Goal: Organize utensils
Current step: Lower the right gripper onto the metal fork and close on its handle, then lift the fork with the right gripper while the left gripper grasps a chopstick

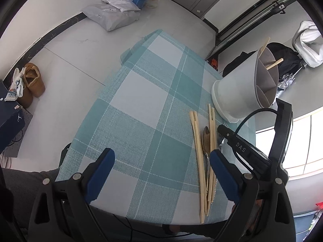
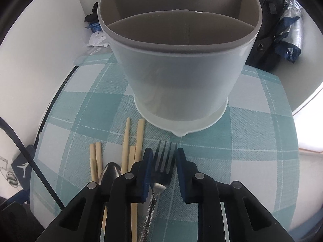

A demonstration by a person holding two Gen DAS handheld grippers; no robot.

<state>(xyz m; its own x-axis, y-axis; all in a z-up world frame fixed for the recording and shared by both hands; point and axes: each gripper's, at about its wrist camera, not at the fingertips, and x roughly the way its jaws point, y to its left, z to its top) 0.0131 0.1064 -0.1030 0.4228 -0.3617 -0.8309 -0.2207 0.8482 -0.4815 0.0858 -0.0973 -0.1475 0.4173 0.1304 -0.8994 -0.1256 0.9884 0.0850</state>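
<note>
your right gripper [image 2: 163, 159] narrowed round fork [image 2: 164, 161], pads not pressing yet | your left gripper [image 1: 161, 161] wide open, empty | fork lies on checked cloth [image 2: 252, 141] just near of holder [image 2: 179, 70], spoon [image 2: 110, 172] and chopsticks [image 2: 126, 141] left of it

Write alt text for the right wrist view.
The right gripper straddles the head of a fork lying on a teal checked tablecloth, its blue fingers either side of it. Just beyond stands a white divided utensil holder; a spoon and wooden chopsticks lie left.
</note>
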